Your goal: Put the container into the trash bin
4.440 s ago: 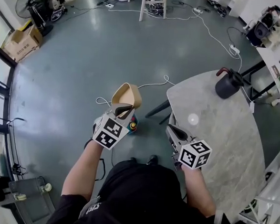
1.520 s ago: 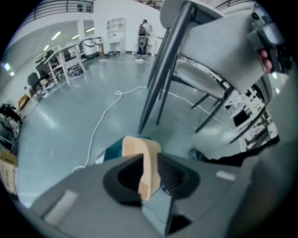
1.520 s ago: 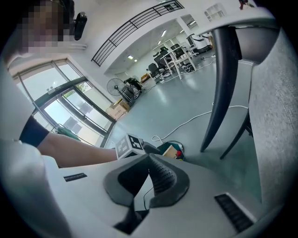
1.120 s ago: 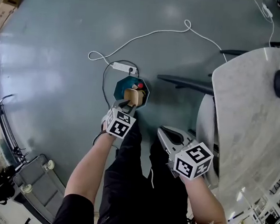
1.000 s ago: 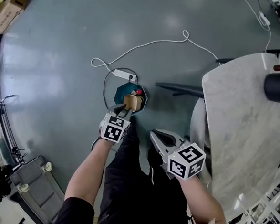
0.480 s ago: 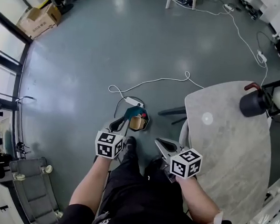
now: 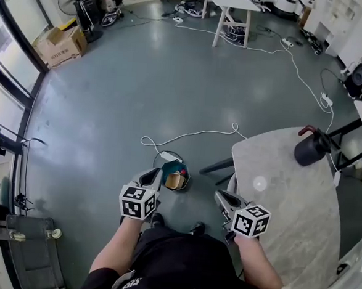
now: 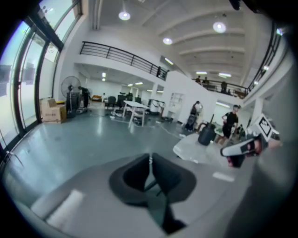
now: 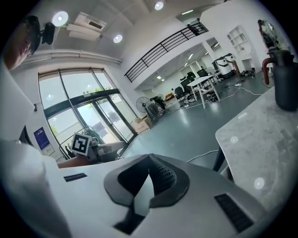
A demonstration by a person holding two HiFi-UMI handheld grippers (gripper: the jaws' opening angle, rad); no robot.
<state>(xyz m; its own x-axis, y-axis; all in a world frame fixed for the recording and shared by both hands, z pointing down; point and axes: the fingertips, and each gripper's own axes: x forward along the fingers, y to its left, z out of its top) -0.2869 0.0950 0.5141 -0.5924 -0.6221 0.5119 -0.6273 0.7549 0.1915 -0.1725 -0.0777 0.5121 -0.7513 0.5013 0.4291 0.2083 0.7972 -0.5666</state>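
The small teal trash bin stands on the floor in front of my feet, and the beige container lies inside it. My left gripper hangs just left of the bin, apart from it; its jaws are closing with nothing between them, and in the left gripper view they nearly meet. My right gripper is shut and empty beside the table's near edge. The right gripper view shows its pads together.
A round marble table fills the right side, with a black jug at its far edge. A white cable and power strip lie behind the bin. A cardboard box sits far left. People stand beyond the table.
The left gripper let go of the beige container, which now lies in the bin, and its jaws came together. Both grippers rose away from the floor.
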